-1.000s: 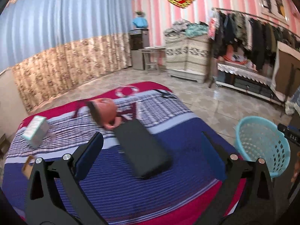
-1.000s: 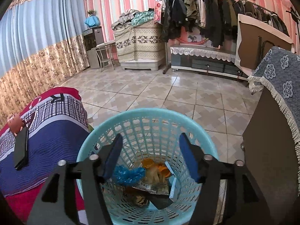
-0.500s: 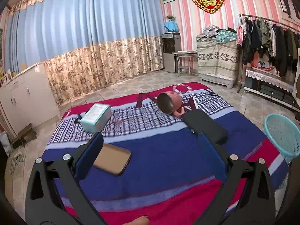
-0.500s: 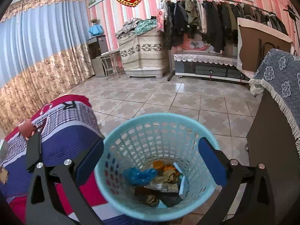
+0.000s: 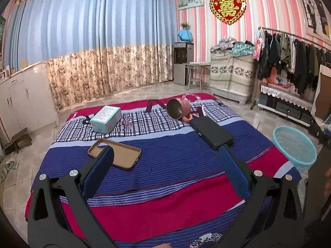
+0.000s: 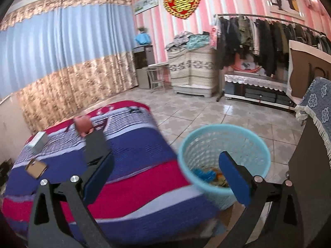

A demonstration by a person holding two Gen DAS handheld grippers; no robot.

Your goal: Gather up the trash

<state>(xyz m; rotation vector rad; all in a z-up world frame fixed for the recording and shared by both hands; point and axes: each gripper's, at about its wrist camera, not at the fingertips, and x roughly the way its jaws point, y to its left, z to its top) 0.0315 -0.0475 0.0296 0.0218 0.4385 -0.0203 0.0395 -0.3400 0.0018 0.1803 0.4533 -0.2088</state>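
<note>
My right fingers [image 6: 165, 175] have swung off the blue basket [image 6: 224, 144] and now stand spread wide with nothing between them; the trash [image 6: 209, 175] lies at its bottom. My left fingers [image 5: 165, 165], spread and empty too, have pulled back over the bed [image 5: 165, 210]. A box [image 5: 106, 116], phone case [image 5: 124, 155], cup [image 5: 178, 108] and black phone [image 5: 211, 131] lie there, probably not trash.

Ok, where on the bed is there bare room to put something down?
The near red band of the bed is bare, and so is the blue stretch between the phone case and black phone. It is crowded around the box and cup.
</note>
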